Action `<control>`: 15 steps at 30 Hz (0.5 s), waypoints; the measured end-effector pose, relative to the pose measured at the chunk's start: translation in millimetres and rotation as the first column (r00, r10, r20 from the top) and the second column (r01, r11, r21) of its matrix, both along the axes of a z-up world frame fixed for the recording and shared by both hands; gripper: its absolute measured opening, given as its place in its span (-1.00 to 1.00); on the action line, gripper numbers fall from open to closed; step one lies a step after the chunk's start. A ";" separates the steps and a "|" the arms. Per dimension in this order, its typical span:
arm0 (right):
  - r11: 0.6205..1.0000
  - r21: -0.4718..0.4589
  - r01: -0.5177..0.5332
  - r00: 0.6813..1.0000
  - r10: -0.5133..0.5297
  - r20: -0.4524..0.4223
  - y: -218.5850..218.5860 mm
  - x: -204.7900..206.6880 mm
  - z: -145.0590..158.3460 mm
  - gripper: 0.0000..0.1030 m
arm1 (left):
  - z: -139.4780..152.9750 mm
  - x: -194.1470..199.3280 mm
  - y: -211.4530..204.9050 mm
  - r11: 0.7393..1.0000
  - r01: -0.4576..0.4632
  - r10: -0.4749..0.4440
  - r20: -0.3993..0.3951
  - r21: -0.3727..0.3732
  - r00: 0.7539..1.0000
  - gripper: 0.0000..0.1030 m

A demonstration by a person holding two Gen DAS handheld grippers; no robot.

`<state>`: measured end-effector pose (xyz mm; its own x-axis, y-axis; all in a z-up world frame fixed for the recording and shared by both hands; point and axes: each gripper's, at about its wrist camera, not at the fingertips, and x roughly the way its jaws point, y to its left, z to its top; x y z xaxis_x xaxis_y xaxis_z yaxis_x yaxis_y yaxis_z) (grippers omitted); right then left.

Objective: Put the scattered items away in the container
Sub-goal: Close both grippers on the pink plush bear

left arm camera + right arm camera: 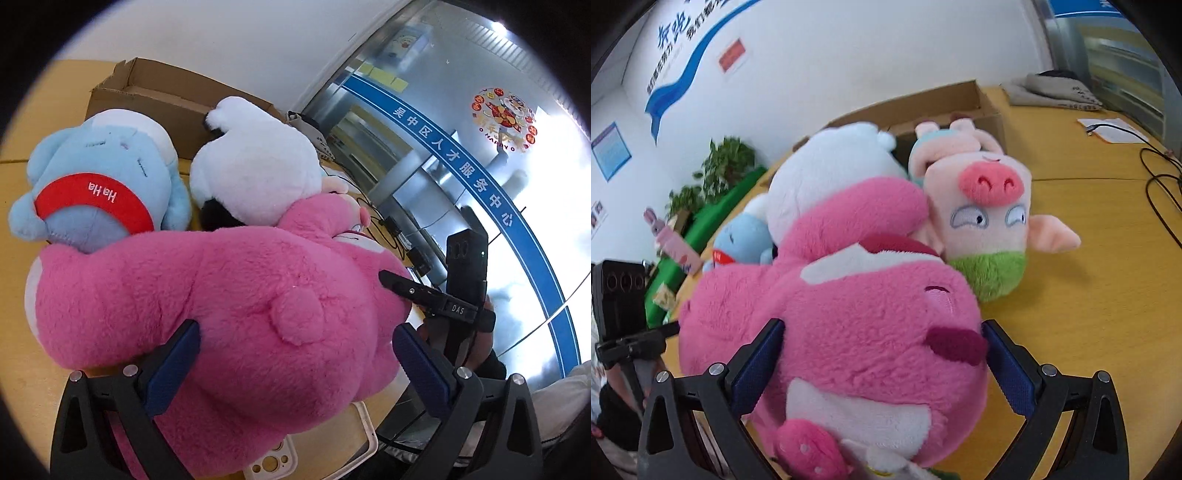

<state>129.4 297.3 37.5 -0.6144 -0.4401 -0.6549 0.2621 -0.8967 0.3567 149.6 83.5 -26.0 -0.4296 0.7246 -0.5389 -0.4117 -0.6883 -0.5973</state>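
**Both claws on the pink plush bear**

Left gripper (295, 358) clamped across rear of pink plush bear (236, 295), pads pressed into fur either side. Right gripper (882, 362) likewise clenched on bear's head. Ahead of left claw: blue plush (99, 181), white plush (255, 166), touching. Ahead-right of right claw: pig plush (986, 218) on wooden table (1089, 280). Beyond all: open cardboard box (147, 96).

**Black frames, blue pads on both grippers**

The left gripper (295, 363) shows black angular arms, silver round screws at the joints and ribbed blue pads (173, 369). The right gripper (882, 363) wears the same kit (matching screws, matching blue); seen from the left wrist, its black body carries a white "DAS" label.
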 end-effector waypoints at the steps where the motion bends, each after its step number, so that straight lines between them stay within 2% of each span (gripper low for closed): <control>1: 1.000 0.011 -0.015 1.000 0.015 -0.003 -0.9 -1.8 0.8 1.00 | 3.4 2.5 -4.2 1.000 -0.004 0.004 0.009 0.004 1.000 0.99; 3: 0.998 0.030 -0.054 0.999 0.054 -0.002 -0.2 -4.4 1.9 1.00 | 2.8 5.3 -28.2 0.999 -0.033 0.033 0.037 -0.014 0.999 0.99; 5: 0.996 0.020 -0.084 0.996 0.084 0.012 5.5 -6.8 1.9 1.00 | -4.0 -0.3 -34.7 0.997 -0.062 0.065 0.077 -0.034 0.995 0.99; 7: 0.996 -0.003 -0.089 0.995 0.089 0.032 11.0 -9.2 -0.3 1.00 | -10.4 -2.4 -37.4 0.998 -0.061 0.062 0.091 -0.012 0.994 0.99; 8: 0.996 -0.009 -0.088 0.995 0.088 0.038 12.3 -10.0 -1.0 1.00 | -12.3 -2.4 -35.8 0.998 -0.056 0.058 0.090 -0.021 0.994 0.99; 12: 0.997 -0.017 -0.075 0.996 0.076 0.055 8.6 -11.1 -8.2 1.00 | -20.4 -3.8 -16.5 0.989 -0.060 0.072 0.090 -0.133 0.993 1.00; 15: 0.998 -0.036 -0.053 0.994 0.056 0.097 6.4 -15.7 -16.3 1.00 | -22.3 -12.5 -17.6 0.990 -0.068 0.085 0.137 -0.125 0.987 1.00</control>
